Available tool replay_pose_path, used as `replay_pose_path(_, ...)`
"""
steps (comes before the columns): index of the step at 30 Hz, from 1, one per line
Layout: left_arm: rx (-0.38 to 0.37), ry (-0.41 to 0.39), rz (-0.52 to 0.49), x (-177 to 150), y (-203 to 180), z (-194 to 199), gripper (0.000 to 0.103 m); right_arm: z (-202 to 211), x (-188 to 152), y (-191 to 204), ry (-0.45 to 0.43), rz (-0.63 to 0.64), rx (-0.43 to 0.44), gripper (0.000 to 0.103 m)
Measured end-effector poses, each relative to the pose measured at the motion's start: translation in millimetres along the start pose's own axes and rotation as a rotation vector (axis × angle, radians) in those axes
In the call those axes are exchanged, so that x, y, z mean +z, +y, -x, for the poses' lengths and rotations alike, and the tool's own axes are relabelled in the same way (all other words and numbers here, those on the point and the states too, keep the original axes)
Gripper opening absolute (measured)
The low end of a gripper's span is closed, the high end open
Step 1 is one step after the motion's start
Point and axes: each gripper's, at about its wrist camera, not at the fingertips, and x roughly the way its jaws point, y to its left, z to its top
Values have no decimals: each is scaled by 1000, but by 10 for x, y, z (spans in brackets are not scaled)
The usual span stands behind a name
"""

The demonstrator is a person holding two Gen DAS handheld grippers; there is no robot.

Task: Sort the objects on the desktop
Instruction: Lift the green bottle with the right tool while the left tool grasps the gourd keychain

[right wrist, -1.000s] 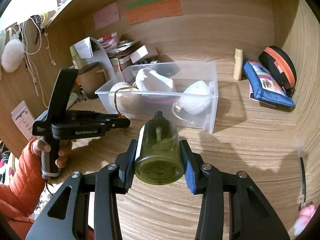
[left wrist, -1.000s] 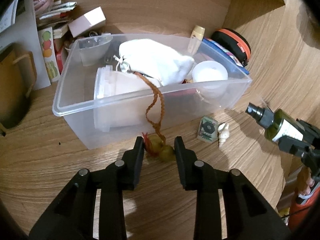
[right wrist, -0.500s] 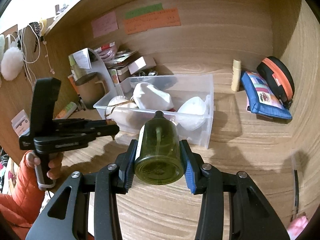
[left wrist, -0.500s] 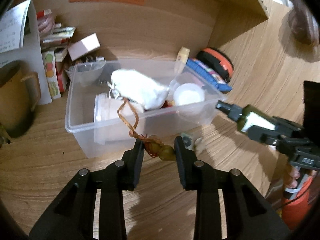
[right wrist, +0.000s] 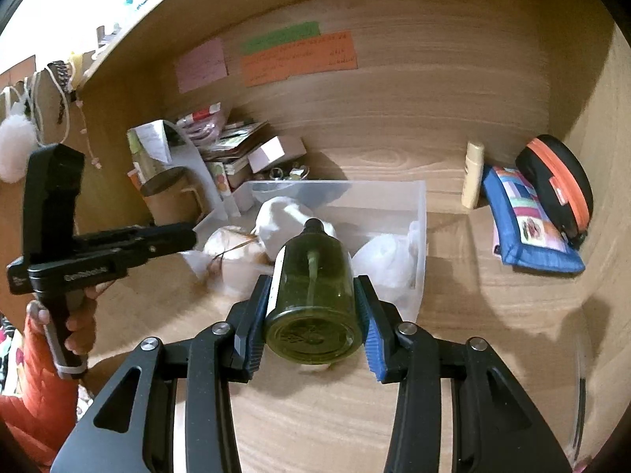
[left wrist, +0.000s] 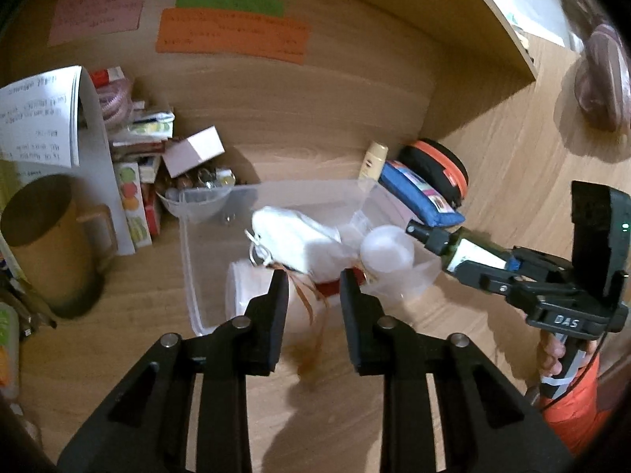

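A green spray bottle [right wrist: 313, 276] is clamped between the fingers of the right gripper [right wrist: 313, 331], held on its side with the black nozzle pointed toward a clear plastic bin [right wrist: 418, 236] on the wooden counter [right wrist: 493, 335]. The left gripper [left wrist: 311, 287] is seen above the near edge of the bin, its fingers parted; an orange braided cord [left wrist: 315, 315] hangs blurred between them, and whether it is gripped cannot be told. A white pouch [left wrist: 295, 244] and a white round container [left wrist: 388, 244] are seen inside the bin. A blue pouch [right wrist: 528, 224] lies beside it.
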Motion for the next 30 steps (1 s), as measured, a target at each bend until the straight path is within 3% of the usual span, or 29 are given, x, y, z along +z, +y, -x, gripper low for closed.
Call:
replay_pose_path(6, 8, 29, 8, 17, 115, -124, 26, -269, 137, -28, 31, -12, 3, 38)
replay_pose_path(12, 8, 36, -1, -177, 158, 7, 26, -406, 162, -9, 48, -2, 7, 38)
replay_pose_path(19, 18, 129, -27, -489, 81, -167, 26, -567, 182, -32, 69, -5, -1, 38)
replay_pose_path(30, 47, 235, -21, -642, 8, -477, 26, -762, 247, -2, 96, 39, -18, 38)
